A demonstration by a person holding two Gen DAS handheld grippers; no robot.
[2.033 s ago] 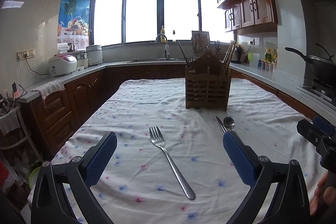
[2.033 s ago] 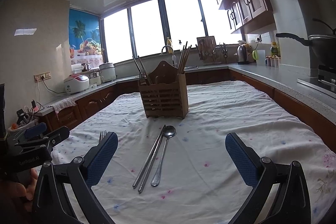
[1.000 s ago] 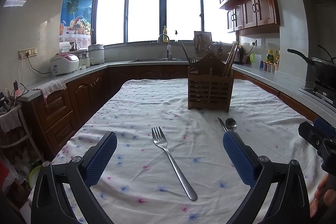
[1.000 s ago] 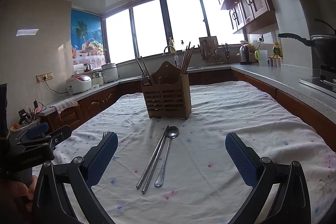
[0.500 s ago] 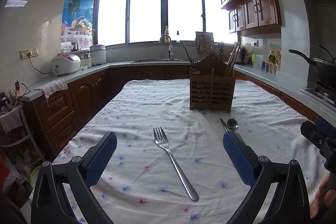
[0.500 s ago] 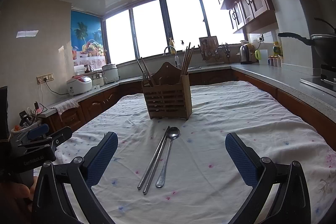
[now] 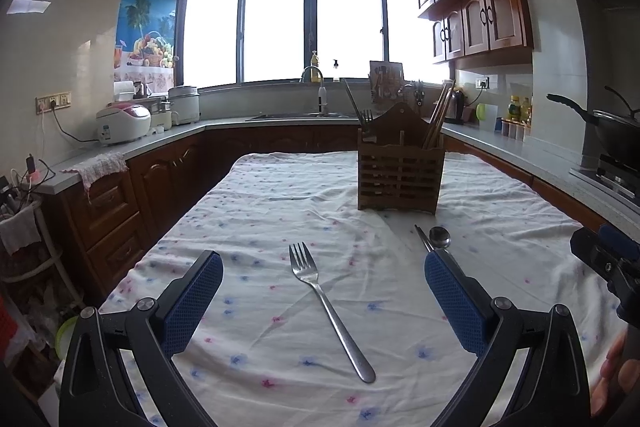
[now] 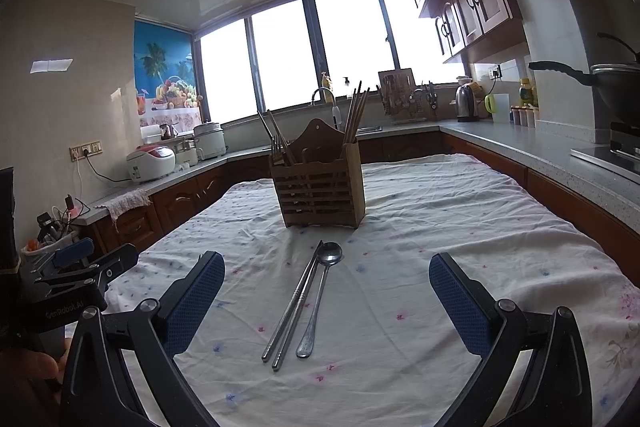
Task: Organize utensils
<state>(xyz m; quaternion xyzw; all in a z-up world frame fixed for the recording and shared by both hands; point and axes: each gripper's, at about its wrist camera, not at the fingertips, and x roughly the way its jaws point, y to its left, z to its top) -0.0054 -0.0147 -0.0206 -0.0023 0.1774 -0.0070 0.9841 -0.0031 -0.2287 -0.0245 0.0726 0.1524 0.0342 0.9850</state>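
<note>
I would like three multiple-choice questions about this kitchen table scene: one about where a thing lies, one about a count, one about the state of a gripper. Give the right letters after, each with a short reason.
1. Where does the fork lie?
A. in the wooden holder
B. flat on the tablecloth, between the left gripper's fingers in its view
C. on the counter

2. How many loose metal chopsticks lie beside the spoon?
A. two
B. four
C. none

3. What is the state of the right gripper?
A. shut on the spoon
B. shut on nothing
C. open, holding nothing

Answers: 1 B, the fork rests on the cloth in front of the wooden holder, framed by the left gripper. 2 A, a pair lies side by side left of the spoon. 3 C, its blue pads stand wide apart.
</note>
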